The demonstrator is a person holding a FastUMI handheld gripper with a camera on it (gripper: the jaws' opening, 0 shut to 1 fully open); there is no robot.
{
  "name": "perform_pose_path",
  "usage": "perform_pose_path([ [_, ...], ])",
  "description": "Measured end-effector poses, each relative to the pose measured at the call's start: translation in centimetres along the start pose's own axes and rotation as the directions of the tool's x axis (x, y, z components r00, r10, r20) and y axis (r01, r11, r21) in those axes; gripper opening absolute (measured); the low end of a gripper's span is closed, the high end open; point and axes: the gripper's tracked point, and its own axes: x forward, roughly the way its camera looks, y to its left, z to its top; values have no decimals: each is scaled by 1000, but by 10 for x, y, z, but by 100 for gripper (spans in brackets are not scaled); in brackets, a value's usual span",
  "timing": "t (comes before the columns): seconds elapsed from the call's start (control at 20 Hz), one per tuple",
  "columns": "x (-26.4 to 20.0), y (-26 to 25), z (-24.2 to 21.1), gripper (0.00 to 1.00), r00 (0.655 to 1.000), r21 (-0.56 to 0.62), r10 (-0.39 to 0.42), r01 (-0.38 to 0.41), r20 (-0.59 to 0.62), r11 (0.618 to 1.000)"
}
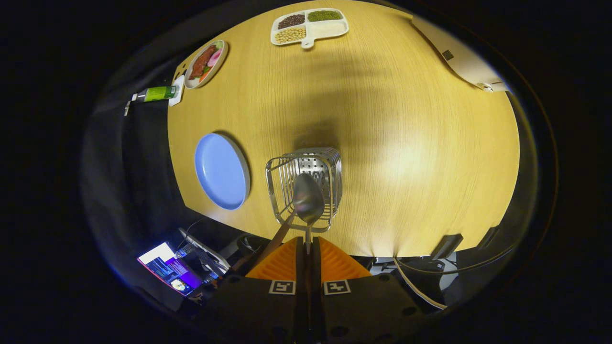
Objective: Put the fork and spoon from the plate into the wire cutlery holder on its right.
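We see a wooden table (406, 143) in a dark booth. Our gripper (308, 248) pinches the spoon (308, 198) by its handle, bowl pointing away over the holder (306, 184); the plate (222, 171) lies left.

The fisheye camera is riding on the orange-fingered gripper (308, 248), looking forward along its fingers and steeply down onto the round light wooden surface (406, 143). It is hovering close above the near edge, taking in the whole top to its far rim.
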Motion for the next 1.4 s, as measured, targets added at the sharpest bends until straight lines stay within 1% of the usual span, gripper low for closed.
perform_pose_path([
  [0.25, 17, 7, 8, 7, 998, 17, -38, 39, -58, 999],
  [0.4, 23, 7, 11, 8, 996, 26, -57, 59, -72, 998],
  [0.45, 23, 6, 12, 9, 995, 28, -63, 65, -74, 998],
  [0.7, 27, 5, 14, 10, 996, 35, -55, 57, -67, 998],
  [0.9, 19, 5, 13, 14, 999, 27, -25, 26, -33, 999],
  [0.95, 16, 6, 15, 20, 1000, 24, -13, 14, -11, 1000],
  [1.0, 15, 6, 18, 22, 1000, 20, -2, 2, 13, 1000],
  [1.1, 6, 10, 24, 32, 996, 20, 43, -45, 79, 999],
  [1.2, -5, 16, 33, 38, 981, -2, 96, -97, 170, 995],
  [1.3, -15, 15, 37, 44, 958, -57, 120, -109, 261, 992],
  [1.4, -24, 9, 39, 65, 933, -126, 118, -79, 341, 989],
])
